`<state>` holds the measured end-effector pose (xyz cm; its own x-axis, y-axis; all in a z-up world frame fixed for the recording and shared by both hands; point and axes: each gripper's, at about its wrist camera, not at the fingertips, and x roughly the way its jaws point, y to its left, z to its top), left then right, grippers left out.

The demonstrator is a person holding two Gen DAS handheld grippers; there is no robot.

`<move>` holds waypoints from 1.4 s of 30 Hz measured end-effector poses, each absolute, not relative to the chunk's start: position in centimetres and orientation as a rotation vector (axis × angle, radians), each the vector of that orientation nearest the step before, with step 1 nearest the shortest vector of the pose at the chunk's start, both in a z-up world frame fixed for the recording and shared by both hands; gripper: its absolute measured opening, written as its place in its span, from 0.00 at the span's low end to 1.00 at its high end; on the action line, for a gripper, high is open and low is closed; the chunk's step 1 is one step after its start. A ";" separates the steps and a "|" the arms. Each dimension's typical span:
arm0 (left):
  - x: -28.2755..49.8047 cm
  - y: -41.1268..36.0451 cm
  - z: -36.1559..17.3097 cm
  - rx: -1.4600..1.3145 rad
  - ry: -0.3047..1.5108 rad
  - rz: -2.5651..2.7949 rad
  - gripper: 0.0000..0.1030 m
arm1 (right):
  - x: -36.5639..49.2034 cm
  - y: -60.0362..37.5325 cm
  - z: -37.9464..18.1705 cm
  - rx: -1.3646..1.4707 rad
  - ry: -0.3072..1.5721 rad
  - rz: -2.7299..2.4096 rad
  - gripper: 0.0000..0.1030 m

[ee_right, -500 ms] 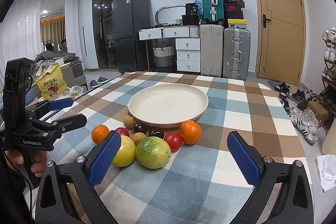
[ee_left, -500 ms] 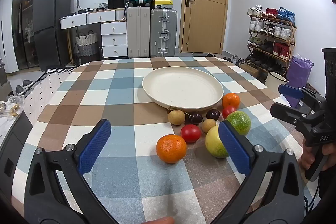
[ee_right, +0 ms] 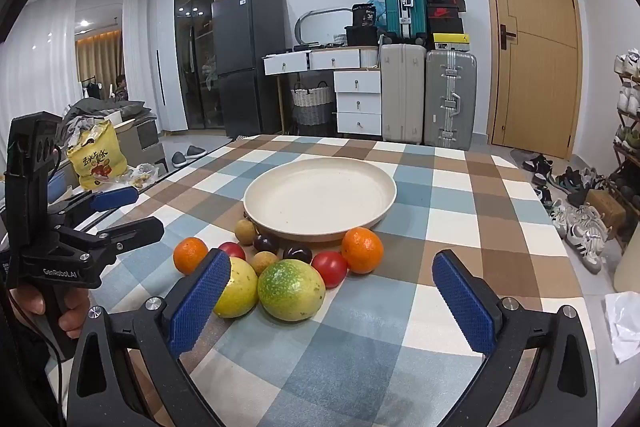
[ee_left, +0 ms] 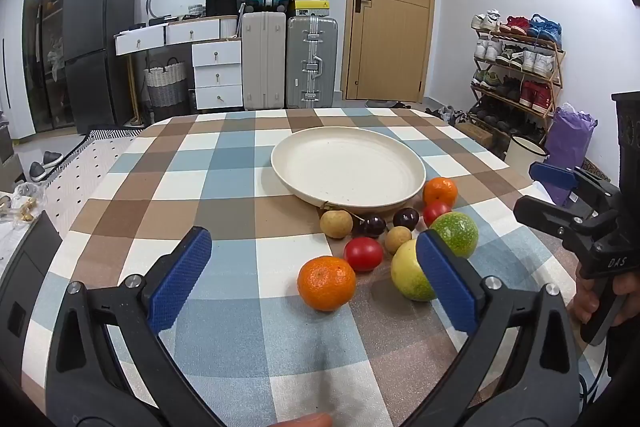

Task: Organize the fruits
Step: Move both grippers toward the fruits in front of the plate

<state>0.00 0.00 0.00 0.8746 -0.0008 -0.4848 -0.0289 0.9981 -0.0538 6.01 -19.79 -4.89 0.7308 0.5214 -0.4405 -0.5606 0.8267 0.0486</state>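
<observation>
Nothing moved: both my hand-held grippers, left [ee_left: 312, 267] and right [ee_right: 330, 291], still gape empty; plate [ee_left: 412, 163] bare, fruit untouched.

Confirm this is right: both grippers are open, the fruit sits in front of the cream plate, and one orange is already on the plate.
Not quite. The cream plate holds nothing; both oranges lie on the tablecloth, as the right wrist view shows. The rest stands.

Matt plate [ee_left: 348, 163], glossy tomato [ee_left: 363, 254]
</observation>
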 end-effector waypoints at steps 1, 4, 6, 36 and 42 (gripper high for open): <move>0.0 0.0 0.0 -0.060 0.506 0.014 0.99 | 6.0 -19.8 -4.9 -0.090 0.458 0.597 1.00; 0.0 0.0 0.0 -0.061 0.506 0.015 0.99 | 6.0 -19.8 -4.9 -0.089 0.459 0.597 1.00; 0.0 0.0 0.0 -0.061 0.507 0.016 0.99 | 6.0 -19.8 -4.9 -0.089 0.459 0.596 1.00; 0.4 0.0 -0.3 -0.052 0.545 0.001 0.99 | 8.1 -17.5 -6.5 -0.199 0.626 0.544 1.00; 1.6 0.1 -1.2 -0.026 0.654 0.024 0.99 | 9.4 -17.3 -7.5 -0.176 0.733 0.572 0.94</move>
